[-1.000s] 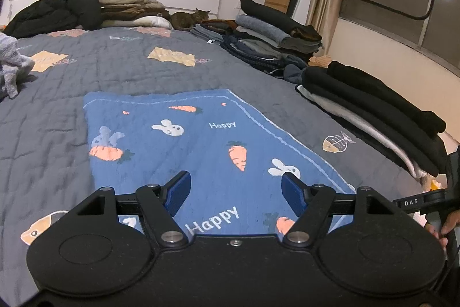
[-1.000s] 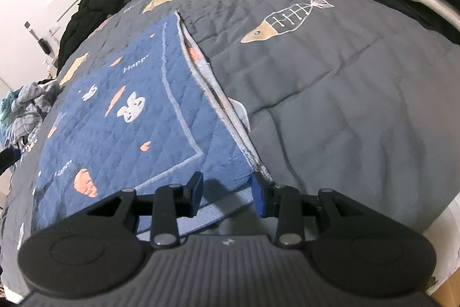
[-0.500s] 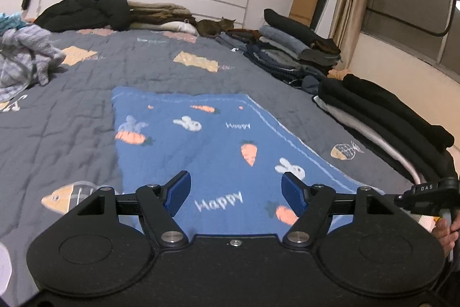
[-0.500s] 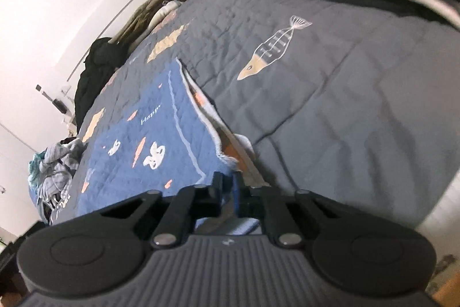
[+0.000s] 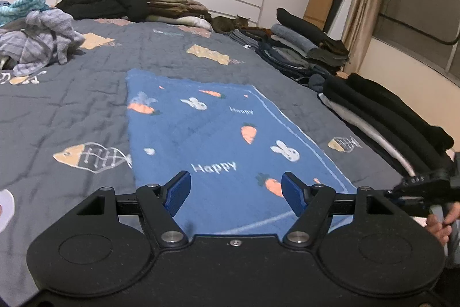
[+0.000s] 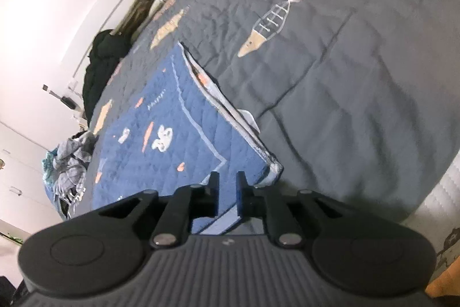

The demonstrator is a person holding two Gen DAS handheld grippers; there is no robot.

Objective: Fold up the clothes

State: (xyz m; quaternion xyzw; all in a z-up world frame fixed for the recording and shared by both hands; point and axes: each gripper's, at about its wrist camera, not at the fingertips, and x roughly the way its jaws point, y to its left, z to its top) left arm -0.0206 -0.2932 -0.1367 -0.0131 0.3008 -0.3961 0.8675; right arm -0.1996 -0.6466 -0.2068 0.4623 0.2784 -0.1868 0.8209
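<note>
A blue quilted blanket with rabbits, carrots and "Happy" print lies folded flat on the grey bedspread. My left gripper is open and empty, hovering over the blanket's near edge. In the right wrist view the same blanket shows its layered right edge. My right gripper is shut on the blanket's near right corner, which sits lifted between the pads. The right gripper and the hand holding it also show at the right edge of the left wrist view.
Stacks of folded dark clothes line the bed's right side, with more folded piles farther back. A heap of unfolded grey clothes lies at the left. A black jacket and a cat are by the headboard.
My right gripper closed on the blanket's near right corner and lifted it slightly. My left gripper stayed open and swung a little, bringing more of the bed's left side into view.
</note>
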